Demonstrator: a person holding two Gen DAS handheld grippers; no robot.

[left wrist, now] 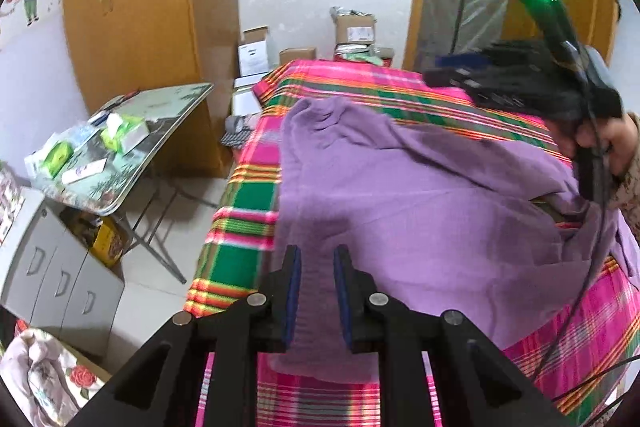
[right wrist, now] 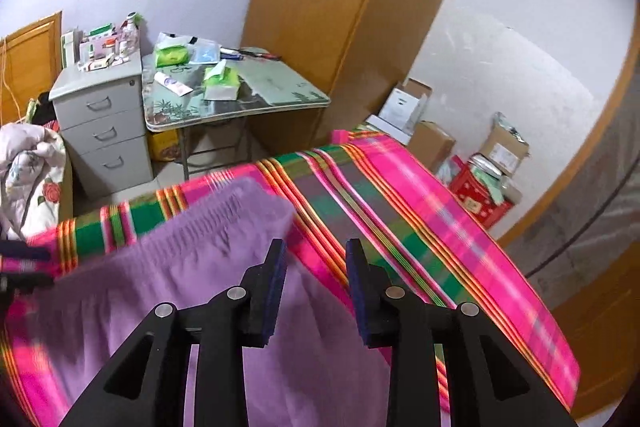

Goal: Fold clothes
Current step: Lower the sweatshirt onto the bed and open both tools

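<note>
A purple garment [left wrist: 420, 195] lies rumpled on a bed with a pink-and-green plaid cover [left wrist: 244, 227]. In the left wrist view my left gripper [left wrist: 317, 261] hangs over the garment's near edge. Its jaws stand a little apart, and purple cloth shows in the gap and below it. In the same view a hand [left wrist: 612, 143] holds my right gripper [left wrist: 440, 73], blurred, above the far right of the garment. In the right wrist view the right gripper [right wrist: 316, 261] is open and holds nothing. It is over the edge of the garment [right wrist: 168, 287], near its gathered elastic band [right wrist: 224, 219].
Left of the bed stand a folding table [right wrist: 280, 95] with tissue packs and a grey drawer cabinet [right wrist: 104, 131]. Beyond them is a wooden wardrobe [right wrist: 340, 7]. Cardboard boxes [right wrist: 432, 143] crowd the far corner. A floral quilt [right wrist: 32, 171] is heaped at the left. A black cable [left wrist: 576, 291] trails over the bed's right side.
</note>
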